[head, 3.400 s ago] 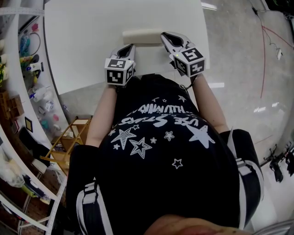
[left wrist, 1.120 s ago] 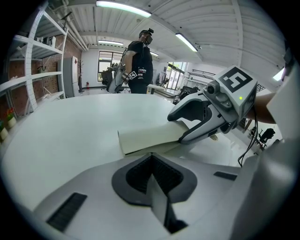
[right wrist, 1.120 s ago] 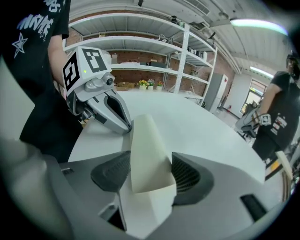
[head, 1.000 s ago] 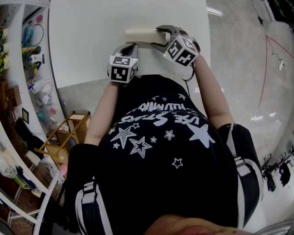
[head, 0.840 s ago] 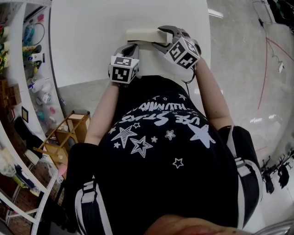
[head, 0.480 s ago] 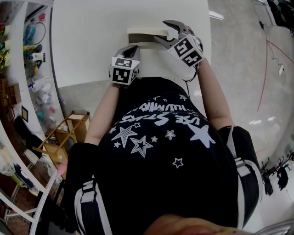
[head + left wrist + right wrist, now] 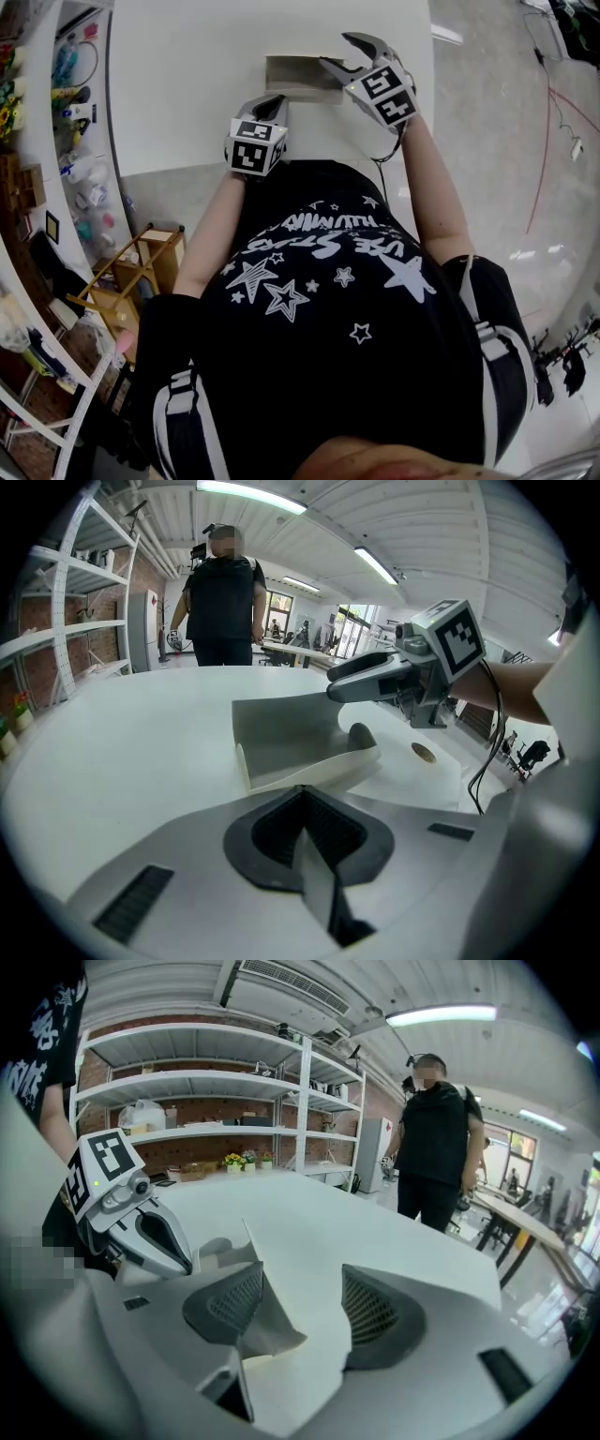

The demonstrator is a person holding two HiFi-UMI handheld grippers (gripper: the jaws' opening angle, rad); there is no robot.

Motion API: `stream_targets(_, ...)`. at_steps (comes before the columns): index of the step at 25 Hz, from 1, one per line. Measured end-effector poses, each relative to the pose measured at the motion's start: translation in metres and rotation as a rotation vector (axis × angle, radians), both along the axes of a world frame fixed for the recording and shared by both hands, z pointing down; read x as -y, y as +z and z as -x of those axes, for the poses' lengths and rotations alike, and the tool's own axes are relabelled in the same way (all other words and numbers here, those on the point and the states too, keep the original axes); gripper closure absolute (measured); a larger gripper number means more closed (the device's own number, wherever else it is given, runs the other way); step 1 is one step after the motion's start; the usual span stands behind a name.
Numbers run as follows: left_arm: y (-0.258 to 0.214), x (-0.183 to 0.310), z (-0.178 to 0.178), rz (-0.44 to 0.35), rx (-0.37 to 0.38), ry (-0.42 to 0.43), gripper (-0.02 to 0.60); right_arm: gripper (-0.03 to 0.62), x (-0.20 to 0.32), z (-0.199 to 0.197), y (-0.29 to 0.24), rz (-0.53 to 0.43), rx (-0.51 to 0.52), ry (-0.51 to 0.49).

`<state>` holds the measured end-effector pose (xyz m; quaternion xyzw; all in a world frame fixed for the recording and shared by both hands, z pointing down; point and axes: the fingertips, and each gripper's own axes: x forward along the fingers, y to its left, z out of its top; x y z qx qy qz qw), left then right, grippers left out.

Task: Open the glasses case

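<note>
Your biggest risk is the lid dropping shut. Your right tongs are spread wide and pinch nothing, and the raised lid only leans on one jaw, so a small twist of your wrist could let it slide off. The glasses case lies open on the surface. Your left tongs, pressed together and empty, sit at the case's near edge rather than gripping it. If you push the lid back harder, the case may skate away or tip. The surface is white and looks smooth, so expect little friction. Beyond the case stands a person in dark clothes. Off to one side of the case, open shelves run along a brick wall, under strip lights.
</note>
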<state>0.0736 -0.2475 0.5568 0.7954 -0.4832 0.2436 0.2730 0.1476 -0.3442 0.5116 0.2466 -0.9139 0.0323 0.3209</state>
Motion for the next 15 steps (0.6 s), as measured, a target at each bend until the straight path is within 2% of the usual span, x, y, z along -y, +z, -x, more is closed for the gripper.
stream_targets(9,0.0,0.004,-0.001,0.017,-0.027,-0.02,0.569,0.319,-0.003,-0.002,-0.003,0.016,0.038,0.018)
stream_targets(15,-0.018,0.001,0.015,-0.022,-0.084,-0.03,0.569,0.319,-0.022,0.0,-0.018,0.026,0.078,0.086)
